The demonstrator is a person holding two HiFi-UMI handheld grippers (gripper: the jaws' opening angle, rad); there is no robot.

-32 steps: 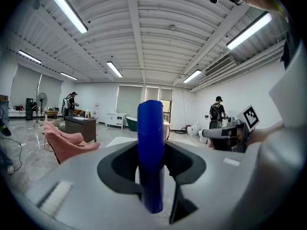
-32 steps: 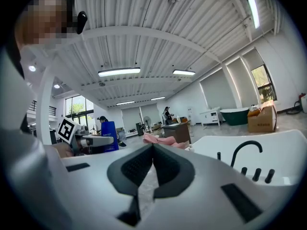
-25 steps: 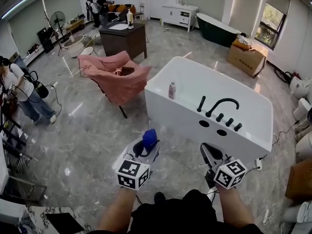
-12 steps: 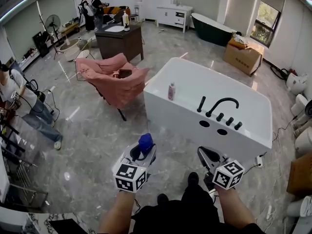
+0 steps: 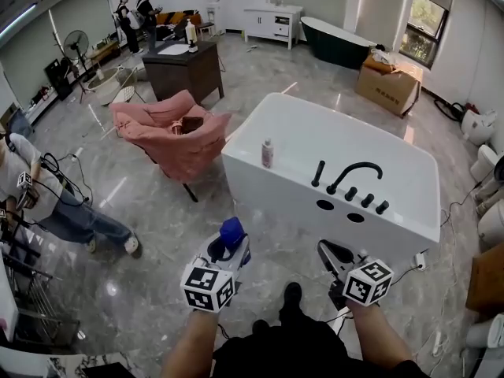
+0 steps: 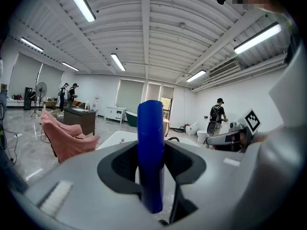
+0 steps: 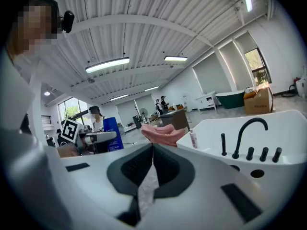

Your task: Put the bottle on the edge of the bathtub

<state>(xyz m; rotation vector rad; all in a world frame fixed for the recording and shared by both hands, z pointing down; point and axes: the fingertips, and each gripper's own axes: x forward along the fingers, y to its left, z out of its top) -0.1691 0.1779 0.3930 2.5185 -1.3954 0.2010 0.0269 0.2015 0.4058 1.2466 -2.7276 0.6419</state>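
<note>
Left gripper view: the left gripper (image 6: 151,169) has its jaws clamped on the blue bottle (image 6: 150,143). It stands upright between them, top well above the jaws. Same grip as a second ago, no slip that I can see.

Right gripper view: the right gripper (image 7: 152,150) has its jaws closed together with nothing in them. Also unchanged.

What changed is the framing. In the head view both grippers have kept side by side low in the frame. The white bathtub (image 5: 268,187) has slid a little nearer and to the left, and a shoe (image 5: 292,294) is planted in a new spot on the floor (image 5: 157,235) between the arms. I read that as the person walking up to the tub with the bottle carried. The lens is wide-angle, so how much ground was covered is a guess. The bystander (image 5: 47,203) at far left has shifted too, which doesn't matter here.

For the task, this is still the transport phase. The bottle is in the air, well apart from the tub and not on the edge.

- **Right part of the near rim:** taken by the black faucet (image 5: 356,172) and its handles.
- **Left rim:** a small pale bottle (image 5: 268,153) stands there.
- **Likely landing spot:** the bare rim between them.

Remaining: close the gap, reach over the rim, seat the base flat, open the left jaws.
</note>
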